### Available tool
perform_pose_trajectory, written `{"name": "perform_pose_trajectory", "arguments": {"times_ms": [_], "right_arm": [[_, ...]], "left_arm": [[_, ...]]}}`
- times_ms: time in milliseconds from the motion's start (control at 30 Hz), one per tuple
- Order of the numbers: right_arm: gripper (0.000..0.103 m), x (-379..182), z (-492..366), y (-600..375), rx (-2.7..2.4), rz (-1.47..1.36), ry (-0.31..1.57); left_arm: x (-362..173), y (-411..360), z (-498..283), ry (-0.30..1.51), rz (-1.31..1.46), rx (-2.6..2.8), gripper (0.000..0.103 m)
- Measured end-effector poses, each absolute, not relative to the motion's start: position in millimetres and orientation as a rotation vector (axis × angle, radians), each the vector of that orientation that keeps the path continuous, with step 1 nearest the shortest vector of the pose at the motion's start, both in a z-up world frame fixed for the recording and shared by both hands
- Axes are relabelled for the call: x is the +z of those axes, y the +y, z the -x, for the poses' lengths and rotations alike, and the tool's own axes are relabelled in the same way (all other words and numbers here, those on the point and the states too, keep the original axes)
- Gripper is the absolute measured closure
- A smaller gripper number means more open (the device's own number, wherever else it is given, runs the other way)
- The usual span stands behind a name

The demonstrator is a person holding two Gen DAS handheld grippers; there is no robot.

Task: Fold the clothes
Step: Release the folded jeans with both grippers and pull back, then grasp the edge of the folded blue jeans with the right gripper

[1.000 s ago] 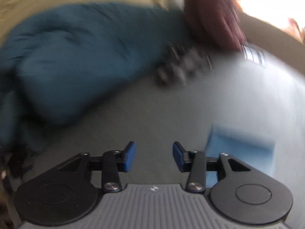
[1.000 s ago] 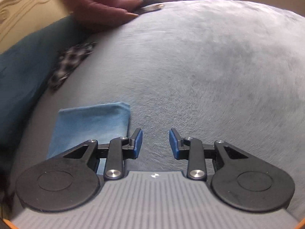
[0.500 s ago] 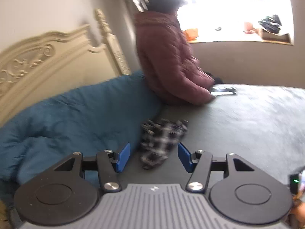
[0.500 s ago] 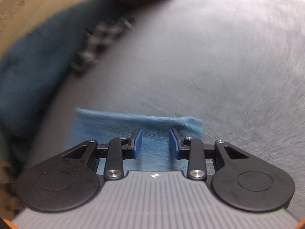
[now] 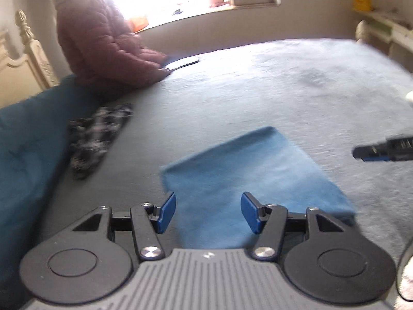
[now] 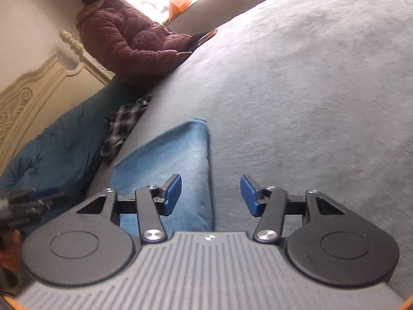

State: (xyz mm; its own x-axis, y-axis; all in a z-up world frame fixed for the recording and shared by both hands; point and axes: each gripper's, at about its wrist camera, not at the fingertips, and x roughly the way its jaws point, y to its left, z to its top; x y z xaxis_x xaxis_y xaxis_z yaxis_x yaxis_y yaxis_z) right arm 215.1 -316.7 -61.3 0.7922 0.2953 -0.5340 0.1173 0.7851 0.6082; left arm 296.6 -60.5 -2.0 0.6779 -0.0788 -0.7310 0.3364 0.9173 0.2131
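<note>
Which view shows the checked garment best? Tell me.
The right wrist view: the checked garment is sharp there, beside the teal duvet. In the left wrist view it is blurred.

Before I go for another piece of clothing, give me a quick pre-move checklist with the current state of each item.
1. Left gripper open and empty: ok.
2. Right gripper open and empty: ok.
3. Blue cloth folded and lying flat on the grey bedcover: ok.
4. Plaid garment in view, crumpled beside the teal duvet: ok.
5. Seated person in the maroon jacket clear of the plaid garment: ok, apart.
6. Plaid garment free of snags underneath: cannot tell.
</note>
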Motion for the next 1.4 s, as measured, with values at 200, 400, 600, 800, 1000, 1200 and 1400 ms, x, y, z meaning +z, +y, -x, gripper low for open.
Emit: {"name": "perform_pose_trajectory", "arguments": {"times_ms": [200, 400, 600, 800, 1000, 1200, 1400], "right_arm": [[0.025, -38, -189, -307, 0.054, -0.648, 0.598], [0.024, -46, -190, -264, 0.077, -0.574, 0.683], [0.039, -76, -186, -229, 0.045, -0.446, 0.829], [0.058, -97, -188, -220, -0.034, -0.383, 0.907], [0.077, -98, -189, -210, -0.021, -0.275, 0.91], [0.086, -85, -181, -208, 0.009, -0.238, 0.861], [0.085, -85, -185, -215, 0.049, -0.255, 0.873]], "left_arm": [[-45, -53, -274, 0.695, -0.297, -0.46, 0.039], [-71, -59, -266, 0.619, -0.377, -0.584, 0.038], [-95, -80, -251, 0.568, -0.513, -0.665, 0.038], [-102, -90, -260, 0.622, -0.46, -0.638, 0.038], [-92, -87, -271, 0.659, -0.345, -0.593, 0.043], [-85, -81, -278, 0.678, -0.233, -0.568, 0.049], [-82, -77, -282, 0.668, -0.175, -0.55, 0.053]]}}
